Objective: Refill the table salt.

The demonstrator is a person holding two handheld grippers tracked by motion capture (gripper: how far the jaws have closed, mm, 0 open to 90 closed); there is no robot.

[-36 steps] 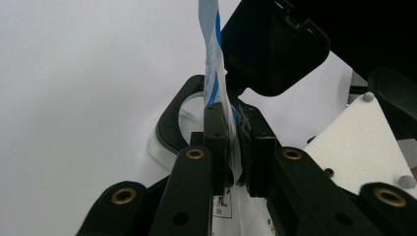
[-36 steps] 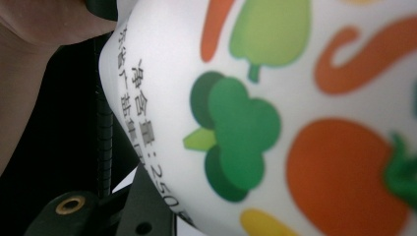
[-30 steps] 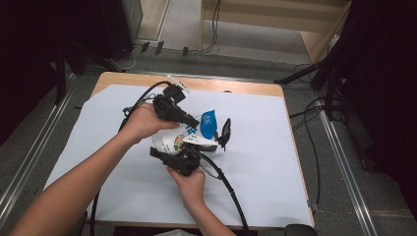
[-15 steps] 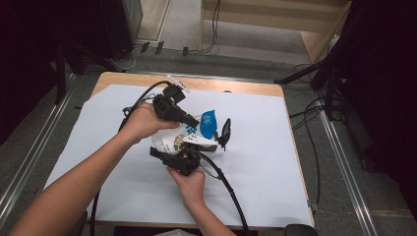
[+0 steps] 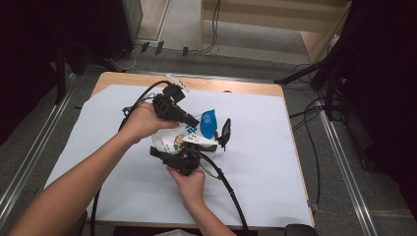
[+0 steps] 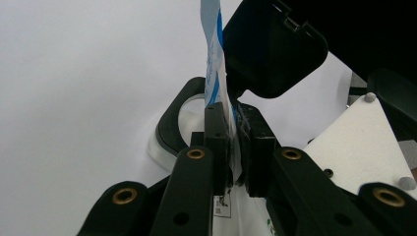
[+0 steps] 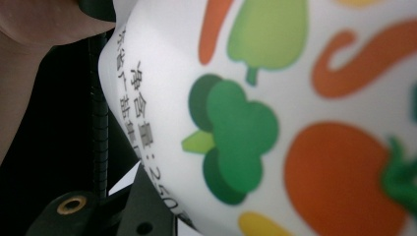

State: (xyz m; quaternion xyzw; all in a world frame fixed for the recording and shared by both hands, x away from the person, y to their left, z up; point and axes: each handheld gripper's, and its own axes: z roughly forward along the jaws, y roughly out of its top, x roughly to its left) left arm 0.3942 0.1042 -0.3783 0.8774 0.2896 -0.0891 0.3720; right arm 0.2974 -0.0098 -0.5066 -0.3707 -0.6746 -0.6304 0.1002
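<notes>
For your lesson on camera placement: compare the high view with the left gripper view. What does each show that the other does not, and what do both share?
High view alone: the whole table with its white sheet, both forearms, the right gripper low on the pouch, and the floor with cables.

Left gripper view alone: the jaws shut on the pouch's thin blue-and-white edge, seen close, and a small printed code low on the pouch.

Both: the left gripper, the pouch and the white sheet.

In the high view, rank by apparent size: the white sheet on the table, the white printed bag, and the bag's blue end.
1. White sheet, by far the largest.
2. White printed bag, partly covered by both tongs.
3. Blue end, smallest.
</notes>
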